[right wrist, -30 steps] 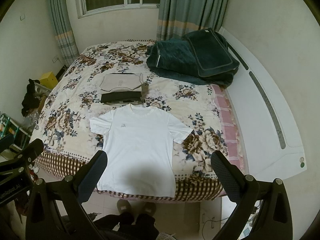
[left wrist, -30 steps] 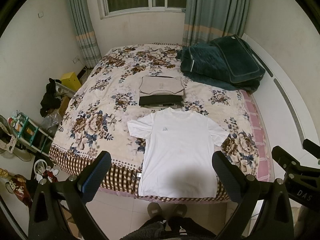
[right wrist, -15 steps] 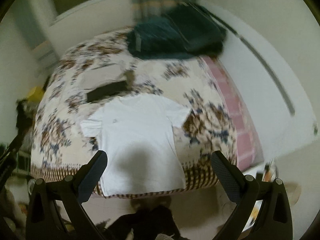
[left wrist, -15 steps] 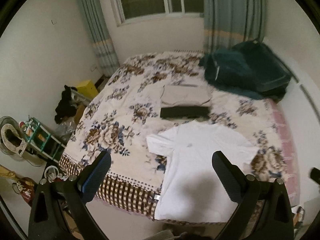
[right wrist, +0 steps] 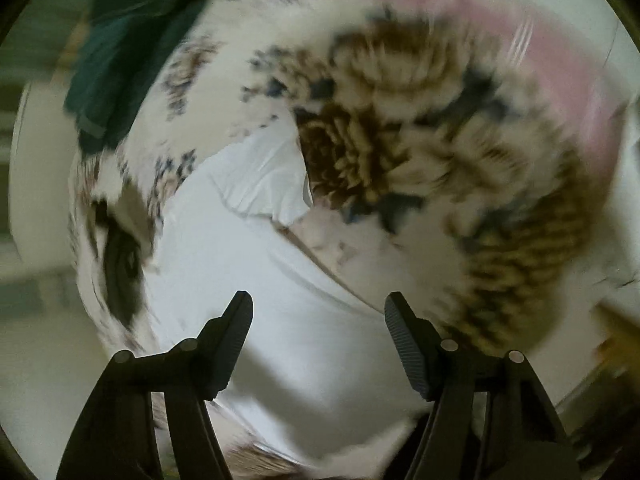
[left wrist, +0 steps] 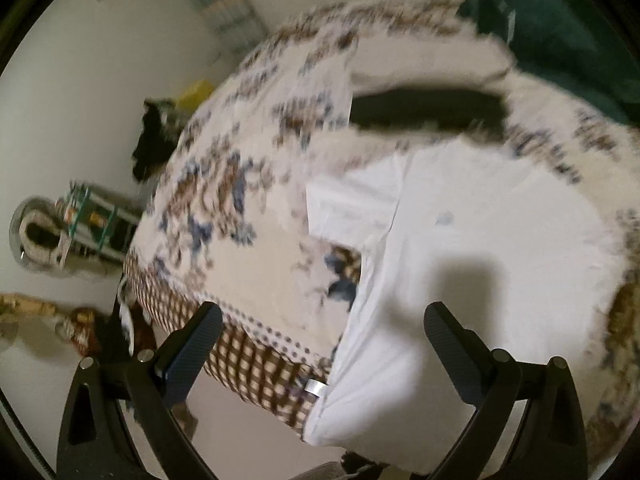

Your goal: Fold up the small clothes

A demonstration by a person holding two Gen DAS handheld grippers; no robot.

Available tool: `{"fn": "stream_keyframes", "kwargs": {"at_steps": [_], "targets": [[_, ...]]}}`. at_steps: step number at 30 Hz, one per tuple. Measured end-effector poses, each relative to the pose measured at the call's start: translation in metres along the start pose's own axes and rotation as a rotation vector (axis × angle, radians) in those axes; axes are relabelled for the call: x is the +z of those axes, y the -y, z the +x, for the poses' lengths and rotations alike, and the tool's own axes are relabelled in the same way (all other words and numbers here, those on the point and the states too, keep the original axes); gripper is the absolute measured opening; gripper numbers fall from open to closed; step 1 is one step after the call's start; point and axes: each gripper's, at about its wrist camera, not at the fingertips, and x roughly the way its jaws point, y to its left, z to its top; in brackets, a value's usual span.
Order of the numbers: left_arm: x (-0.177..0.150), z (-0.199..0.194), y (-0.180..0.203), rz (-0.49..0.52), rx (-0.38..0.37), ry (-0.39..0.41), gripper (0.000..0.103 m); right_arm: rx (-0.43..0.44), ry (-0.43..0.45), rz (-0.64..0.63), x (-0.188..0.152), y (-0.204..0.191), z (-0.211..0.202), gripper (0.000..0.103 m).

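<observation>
1. Left gripper (left wrist: pixel 322 320): jaws wide, empty, above the white T-shirt's (left wrist: pixel 480 248) near-left edge.
2. Right gripper (right wrist: pixel 318 310): jaws narrower but apart, empty, over shirt.
3. Shirt lies flat on the floral bed (left wrist: pixel 240 200).

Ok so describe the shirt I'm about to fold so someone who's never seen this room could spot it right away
Start at the bed with the floral bedspread. The white T-shirt lies spread flat near its checked foot edge, hem toward the open left gripper and open right gripper. It is the only unfolded garment: the beige and black pieces beyond its collar lie folded, and the green blanket sits further back.
</observation>
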Motion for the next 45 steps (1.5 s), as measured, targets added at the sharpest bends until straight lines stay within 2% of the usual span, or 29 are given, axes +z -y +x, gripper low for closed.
{"fn": "stream_keyframes", "kwargs": {"at_steps": [2,4,7,10,12,13,14,15,18,21,23,25,28,30,31,32,33,35,36,38,40,42,45], "targets": [[-0.006,0.035,0.015,-0.015,0.01,-0.073,0.103,0.093,-0.055,0.114,0.026,0.019,0.063,0.071],[-0.013,0.066,0.028,-0.02,0.013,-0.133,0.103,0.192,-0.105,0.236,0.038,0.03,0.118,0.071],[-0.023,0.102,0.043,-0.03,0.007,-0.188,0.103,0.315,-0.118,0.347,0.047,0.032,0.178,0.071],[-0.029,0.132,0.051,-0.053,0.001,-0.212,0.103,0.358,-0.105,0.387,0.054,0.018,0.228,0.071],[-0.03,0.146,0.052,-0.069,-0.004,-0.221,0.103,0.372,-0.074,0.401,0.053,0.007,0.238,0.068],[-0.031,0.151,0.051,-0.078,-0.008,-0.225,0.103,0.363,-0.049,0.388,0.055,-0.001,0.243,0.05],[-0.031,0.156,0.05,-0.092,-0.011,-0.229,0.103,0.334,-0.044,0.369,0.057,-0.008,0.243,0.013],[-0.03,0.16,0.049,-0.108,-0.02,-0.23,0.103,0.307,-0.032,0.351,0.059,-0.015,0.243,0.009],[-0.028,0.169,0.041,-0.142,-0.061,-0.215,0.103,0.236,0.051,0.274,0.066,-0.039,0.229,0.009],[-0.027,0.173,0.033,-0.157,-0.078,-0.187,0.103,0.162,0.127,0.128,0.069,-0.074,0.204,0.009],[-0.026,0.175,0.026,-0.161,-0.084,-0.174,0.103,0.114,0.17,0.001,0.067,-0.106,0.189,0.009],[-0.026,0.178,0.016,-0.161,-0.091,-0.159,0.103,0.061,0.199,-0.165,0.057,-0.157,0.182,0.009],[-0.028,0.184,0.001,-0.153,-0.087,-0.142,0.103,-0.007,0.212,-0.441,0.017,-0.227,0.185,0.009],[-0.03,0.189,-0.01,-0.146,-0.071,-0.138,0.103,-0.049,0.166,-0.653,-0.025,-0.282,0.209,0.009],[-0.031,0.191,-0.016,-0.148,-0.068,-0.138,0.103,-0.092,0.086,-0.766,-0.051,-0.311,0.234,0.01],[-0.032,0.195,-0.024,-0.151,-0.062,-0.141,0.103,-0.101,-0.004,-0.819,-0.069,-0.317,0.251,0.011],[-0.032,0.199,-0.033,-0.159,-0.057,-0.147,0.103,-0.089,-0.161,-0.852,-0.088,-0.328,0.277,0.012],[-0.033,0.204,-0.049,-0.184,-0.056,-0.15,0.103,-0.044,-0.314,-0.816,-0.101,-0.329,0.292,0.016],[-0.032,0.206,-0.058,-0.195,-0.055,-0.148,0.103,-0.017,-0.332,-0.769,-0.101,-0.325,0.287,0.021],[-0.031,0.211,-0.072,-0.215,-0.052,-0.14,0.103,0.038,-0.285,-0.68,-0.09,-0.313,0.267,0.044],[-0.029,0.216,-0.082,-0.23,-0.052,-0.132,0.103,0.037,-0.18,-0.604,-0.075,-0.301,0.244,0.055],[-0.027,0.227,-0.092,-0.239,-0.045,-0.134,0.103,0.02,-0.127,-0.584,-0.068,-0.3,0.243,0.055],[-0.028,0.237,-0.098,-0.252,-0.032,-0.152,0.103,-0.037,-0.147,-0.627,-0.071,-0.303,0.277,0.055]]}}
